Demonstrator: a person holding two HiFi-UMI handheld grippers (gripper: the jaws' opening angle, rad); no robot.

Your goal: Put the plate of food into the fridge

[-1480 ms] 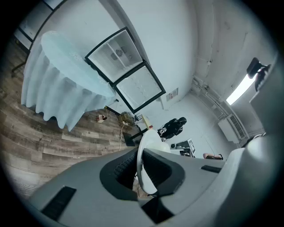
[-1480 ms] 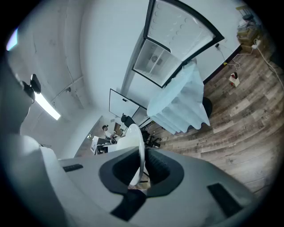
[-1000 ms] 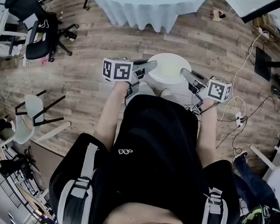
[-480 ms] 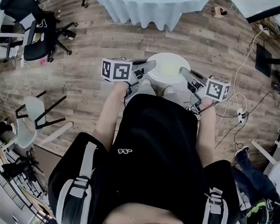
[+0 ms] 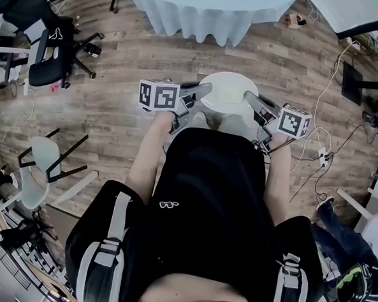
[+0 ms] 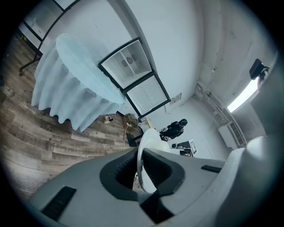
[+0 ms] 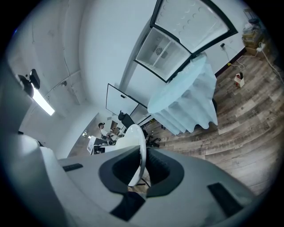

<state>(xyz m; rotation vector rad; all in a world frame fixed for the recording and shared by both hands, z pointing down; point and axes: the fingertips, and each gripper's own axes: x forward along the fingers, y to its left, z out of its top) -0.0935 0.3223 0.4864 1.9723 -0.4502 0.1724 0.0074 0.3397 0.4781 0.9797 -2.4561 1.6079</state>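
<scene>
Open wooden floor (image 5: 150,55) lies ahead of the left tool (image 5: 205,89) and right tool (image 5: 248,96), up to a cloth-draped worktop (image 5: 204,14) that blocks the straight way. An office chair (image 5: 52,43) stands far left. A power strip with cables (image 5: 321,154) lies to the right.

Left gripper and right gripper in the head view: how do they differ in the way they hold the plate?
The left gripper clamps the left rim of the plate; the right gripper clamps its right rim. The left marker cube sits higher in the picture than the right marker cube, which looks more tilted. Shared: both are shut on the plate and angle inward toward it.
</scene>
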